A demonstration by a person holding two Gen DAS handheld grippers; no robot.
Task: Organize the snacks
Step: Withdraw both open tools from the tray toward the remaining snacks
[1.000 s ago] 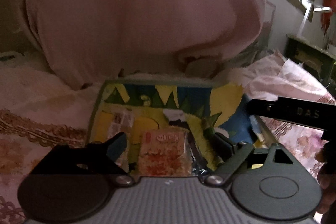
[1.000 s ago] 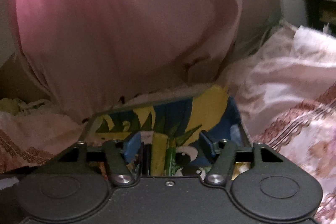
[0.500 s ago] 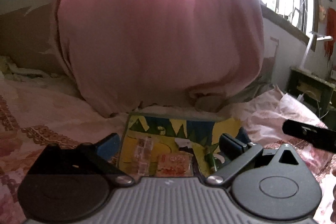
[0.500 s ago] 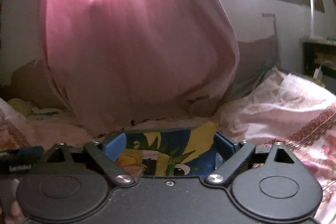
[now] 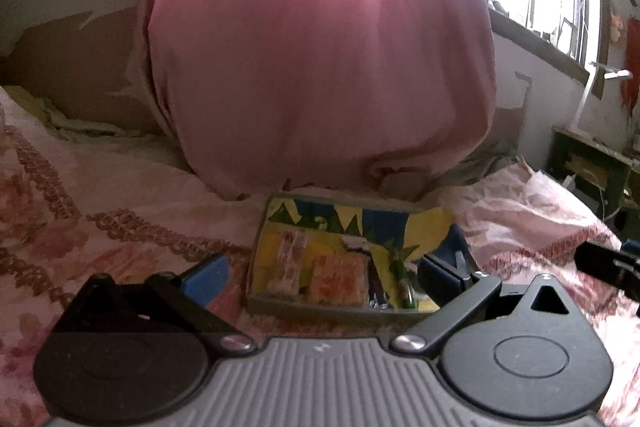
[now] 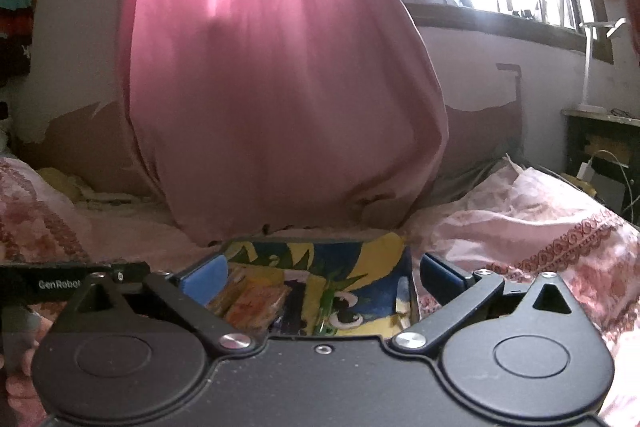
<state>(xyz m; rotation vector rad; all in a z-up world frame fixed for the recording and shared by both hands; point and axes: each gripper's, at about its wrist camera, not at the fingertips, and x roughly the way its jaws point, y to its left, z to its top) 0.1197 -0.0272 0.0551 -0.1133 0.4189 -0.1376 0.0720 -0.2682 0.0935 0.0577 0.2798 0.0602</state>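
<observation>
A shallow box (image 5: 320, 309) with a yellow, blue and green cartoon lining sits on the bed. It holds an orange snack packet (image 5: 338, 277), a pale wrapped snack (image 5: 288, 261) and a green stick-like item (image 5: 402, 277). My left gripper (image 5: 322, 275) is open and empty, pulled back from the box's near edge. My right gripper (image 6: 320, 273) is open and empty, its fingers spread wider than the box (image 6: 360, 263), where the orange packet (image 6: 256, 303) lies on the left.
A big pink curtain bundle (image 5: 320, 47) hangs just behind the box. The bed has a pink floral cover (image 5: 80, 219), rumpled at the right (image 6: 520, 219). A dark side table (image 6: 600, 147) stands far right under a bright window.
Both grippers have drawn back and risen from the box, which looks smaller now. The right gripper's fingers have spread wider. The snacks stay in the box.
</observation>
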